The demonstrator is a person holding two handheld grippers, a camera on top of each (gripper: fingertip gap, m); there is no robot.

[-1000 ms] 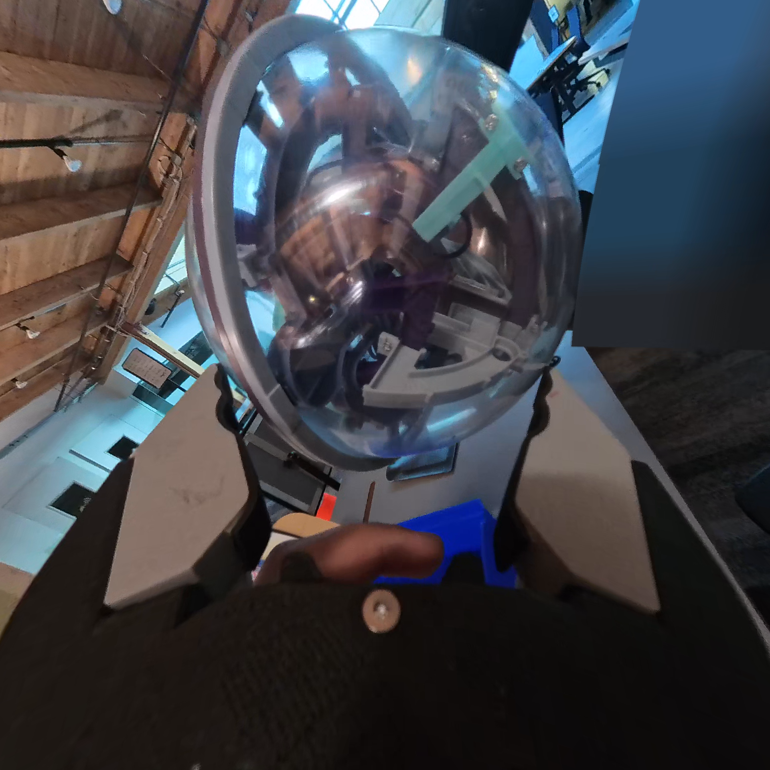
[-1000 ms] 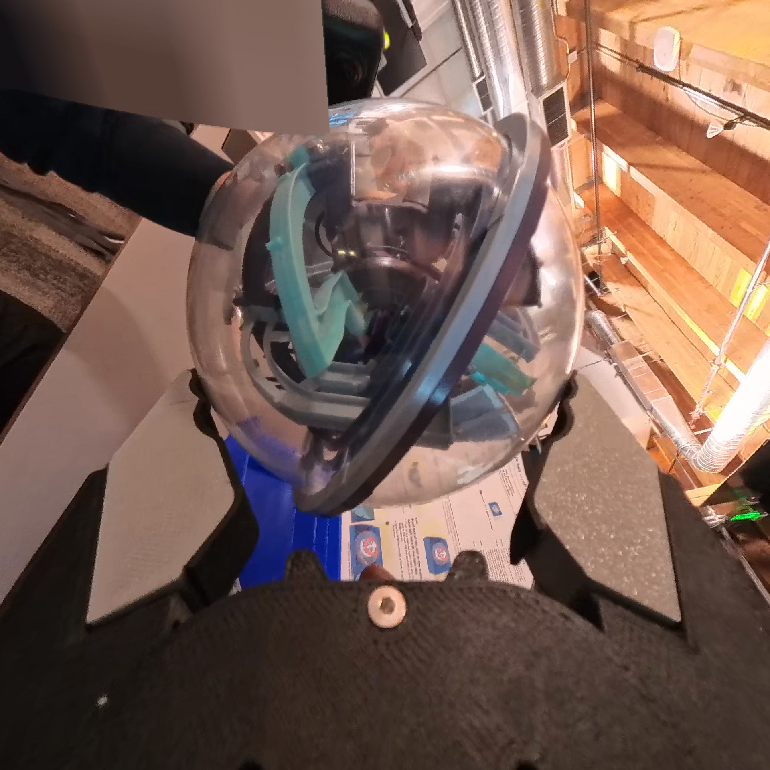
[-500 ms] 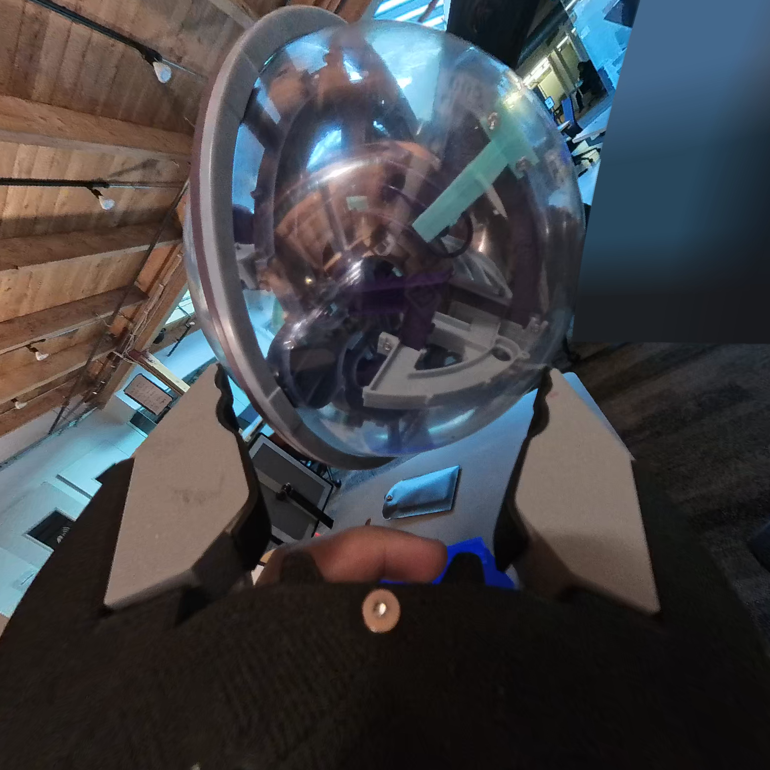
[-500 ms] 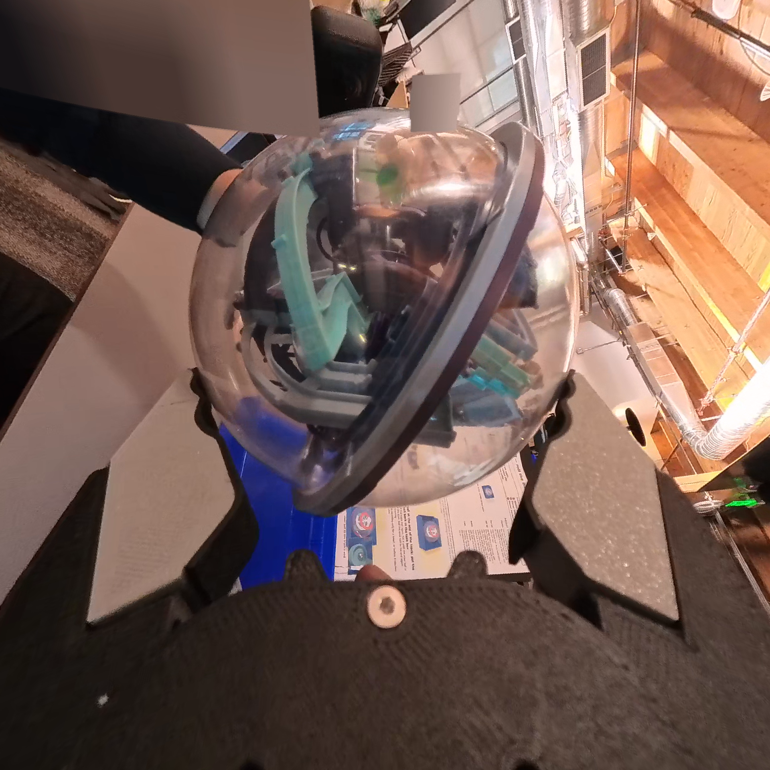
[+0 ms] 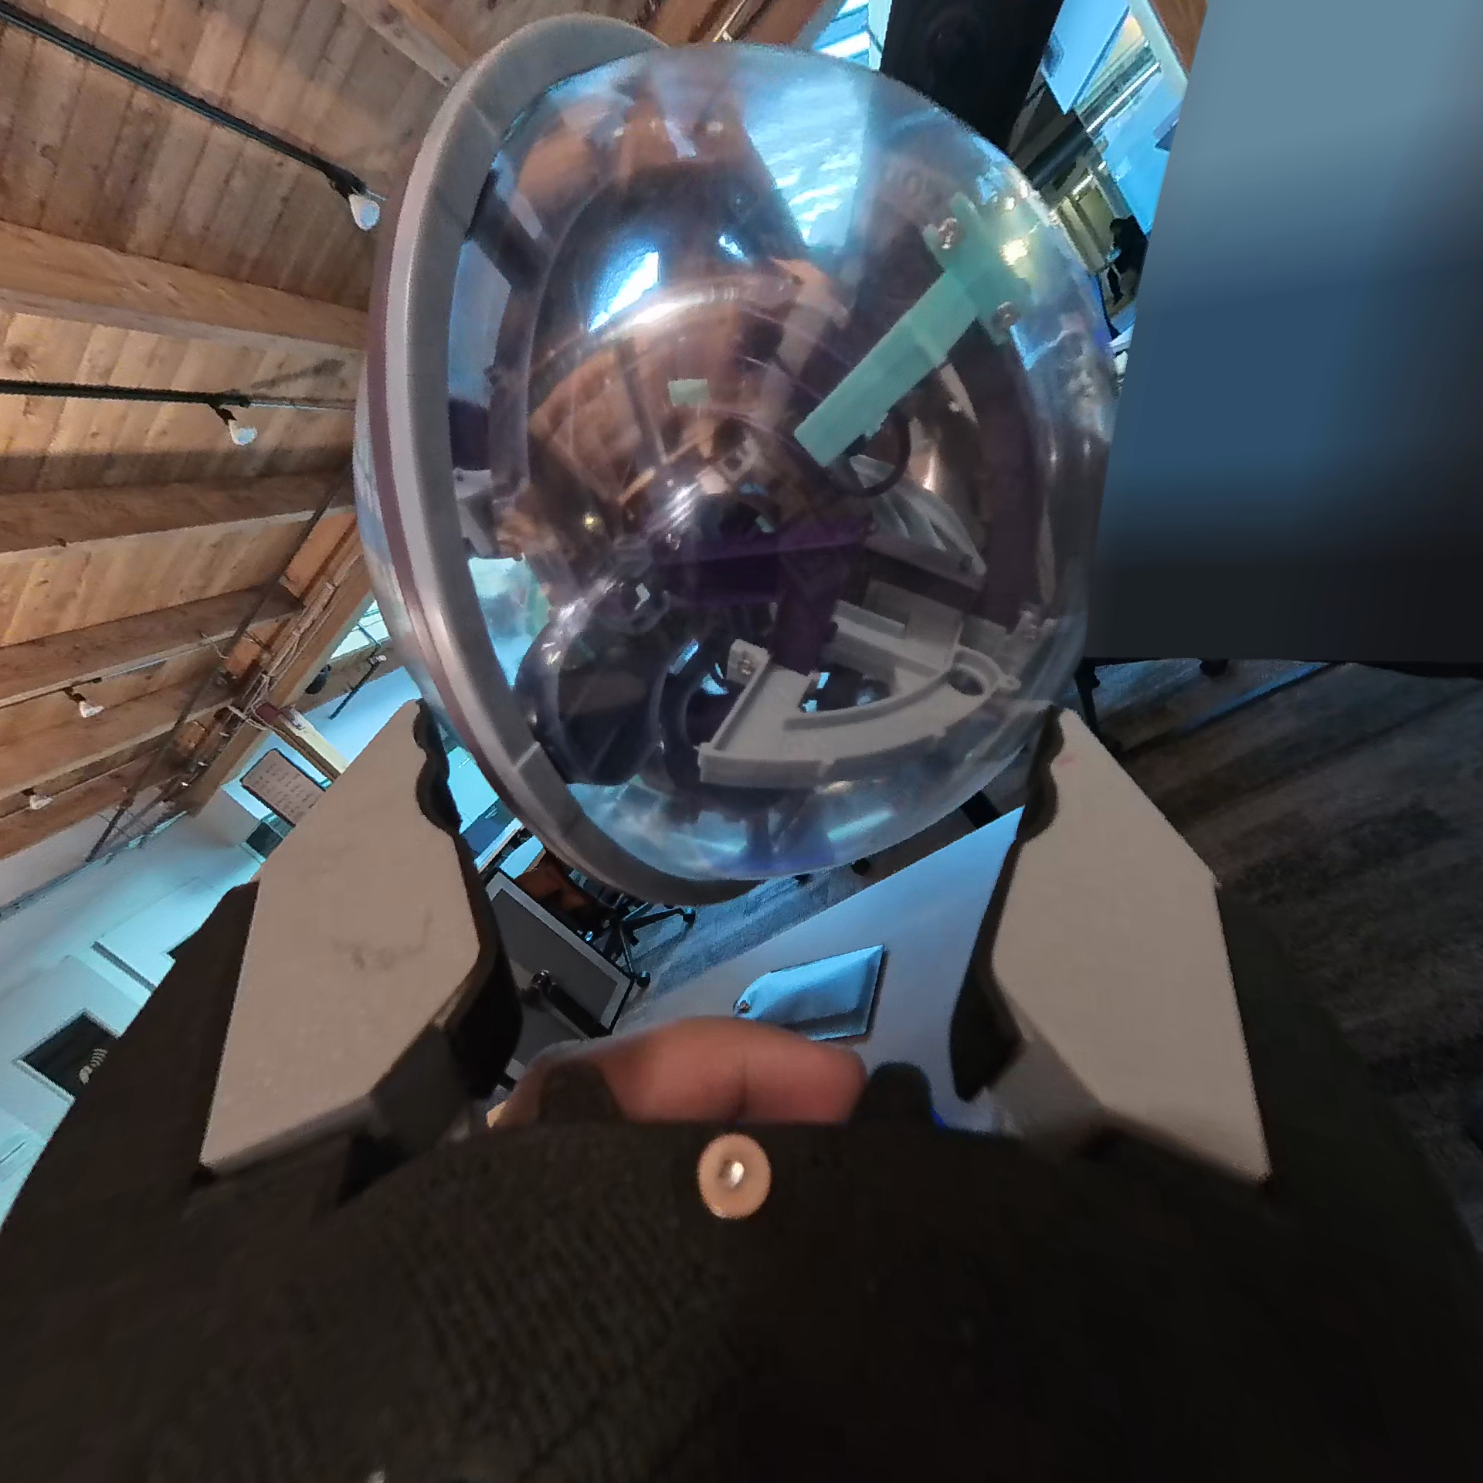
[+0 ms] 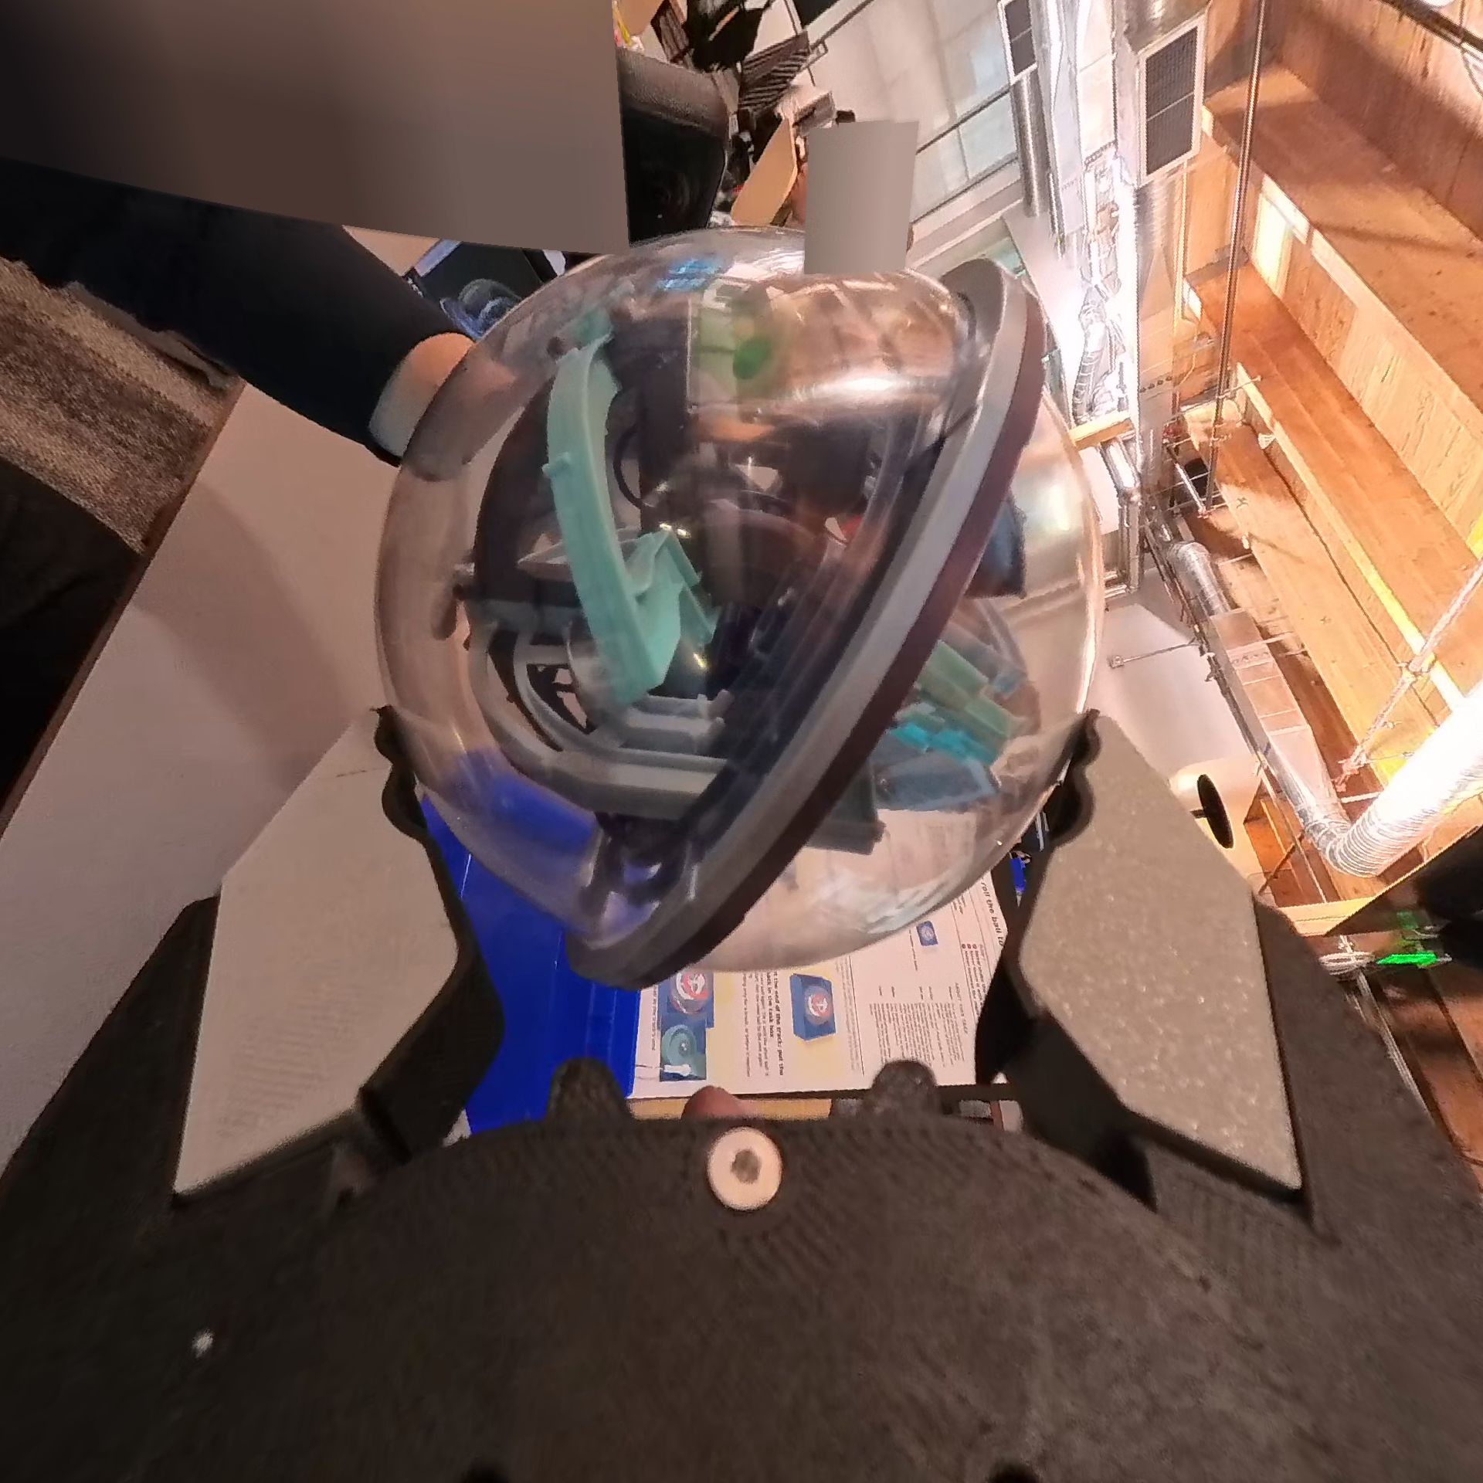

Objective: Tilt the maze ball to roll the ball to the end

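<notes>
Maze ball (image 5: 746, 481) clamped between both wide-spread tools

A white table (image 6: 241, 610) shows below the held things in both wrist views. In the right wrist view a bright blue piece (image 6: 522, 963) lies flat on it, and just beside that a printed sheet (image 6: 810, 1019) with small coloured pictures. In the left wrist view the pale table (image 5: 923, 907) carries a flat grey-blue plate (image 5: 810, 991). Grey carpeted floor (image 5: 1324, 843) runs beside the table's edge.
</notes>
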